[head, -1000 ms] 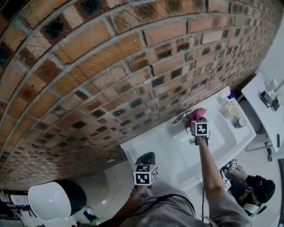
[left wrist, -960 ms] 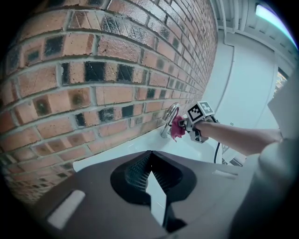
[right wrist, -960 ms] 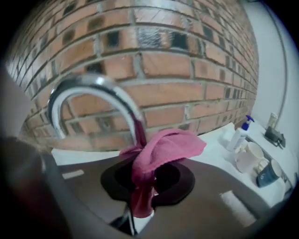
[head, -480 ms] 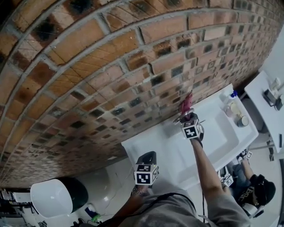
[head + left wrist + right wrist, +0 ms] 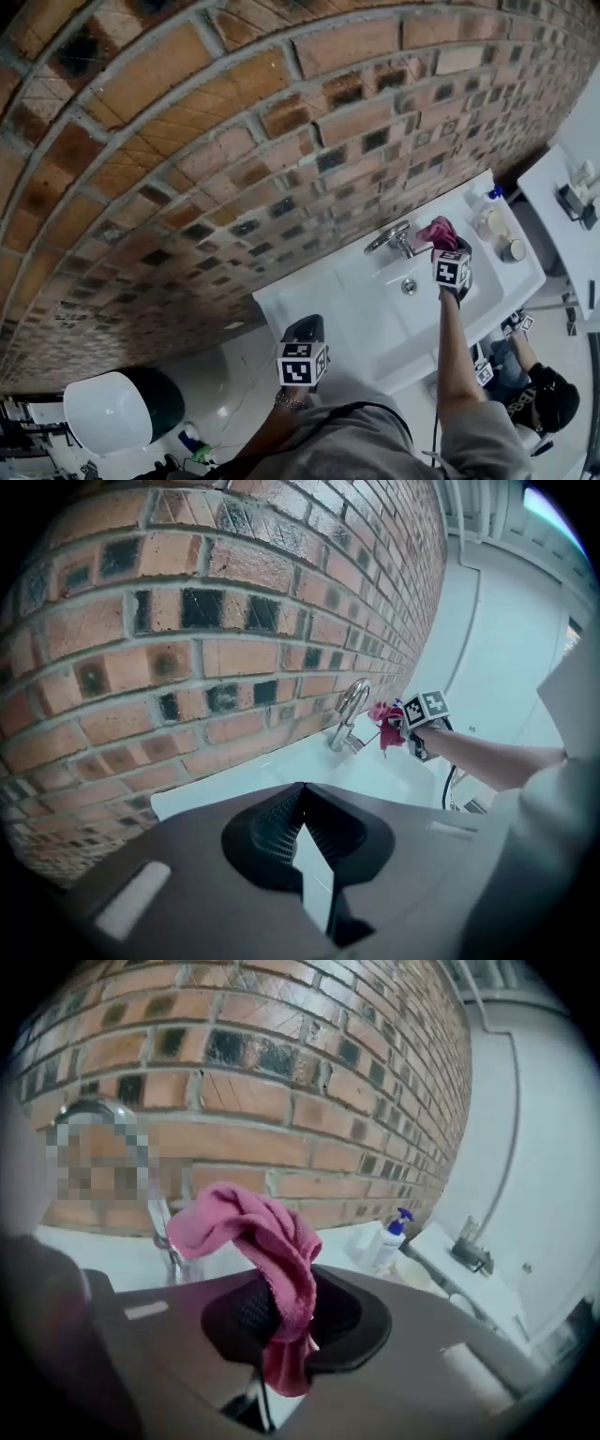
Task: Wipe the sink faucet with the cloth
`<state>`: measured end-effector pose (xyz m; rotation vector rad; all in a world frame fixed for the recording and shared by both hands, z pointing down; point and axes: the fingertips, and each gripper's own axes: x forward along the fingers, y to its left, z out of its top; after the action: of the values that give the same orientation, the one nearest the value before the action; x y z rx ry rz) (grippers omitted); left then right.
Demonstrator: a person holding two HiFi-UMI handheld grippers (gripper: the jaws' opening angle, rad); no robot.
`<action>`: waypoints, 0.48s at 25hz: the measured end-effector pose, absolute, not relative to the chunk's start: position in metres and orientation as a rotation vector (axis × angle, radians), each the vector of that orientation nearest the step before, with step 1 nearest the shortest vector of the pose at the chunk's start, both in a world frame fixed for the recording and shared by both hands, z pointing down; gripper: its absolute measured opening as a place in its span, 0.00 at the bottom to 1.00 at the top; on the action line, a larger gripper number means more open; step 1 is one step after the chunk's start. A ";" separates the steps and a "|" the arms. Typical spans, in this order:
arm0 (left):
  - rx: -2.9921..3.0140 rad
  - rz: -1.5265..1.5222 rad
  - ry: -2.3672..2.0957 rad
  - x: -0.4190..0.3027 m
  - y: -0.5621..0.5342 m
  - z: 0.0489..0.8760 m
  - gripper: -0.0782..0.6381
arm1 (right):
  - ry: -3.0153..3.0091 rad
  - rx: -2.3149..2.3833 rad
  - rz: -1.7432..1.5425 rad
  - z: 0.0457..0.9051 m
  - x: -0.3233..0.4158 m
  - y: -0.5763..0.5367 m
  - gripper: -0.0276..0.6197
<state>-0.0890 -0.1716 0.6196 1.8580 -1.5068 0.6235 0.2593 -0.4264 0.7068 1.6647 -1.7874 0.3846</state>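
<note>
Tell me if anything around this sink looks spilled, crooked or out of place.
Nothing stands out. The right tongs grip the pink cloth beside the faucet, the bottle stands upright on the sink, no spill visible.

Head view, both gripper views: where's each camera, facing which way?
Head view: on the head, steeply down at the sink; left gripper, right gripper, both forearms show.
Left gripper view: on the left gripper, facing the faucet; the right forearm shows.
Right gripper view: on the right gripper, past its clamped cloth toward the brick wall.
All share the faucet.
</note>
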 end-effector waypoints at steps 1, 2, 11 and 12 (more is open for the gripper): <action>1.864 0.624 -1.501 -0.086 -0.172 0.619 0.13 | -1.744 1.602 0.358 0.716 0.267 -0.427 0.13; 1.871 0.626 -1.496 -0.083 -0.172 0.618 0.13 | -1.712 1.520 0.343 0.730 0.268 -0.422 0.13; 1.909 0.641 -1.446 -0.059 -0.179 0.622 0.13 | -1.738 1.167 0.355 0.798 0.159 -0.358 0.14; 1.918 0.645 -1.436 -0.056 -0.179 0.621 0.13 | -1.751 1.146 0.347 0.798 0.154 -0.353 0.14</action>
<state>-0.0557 -0.1792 0.6214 1.9182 -1.4360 0.6453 0.1541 -0.3533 0.7979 1.1462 -1.7506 0.3469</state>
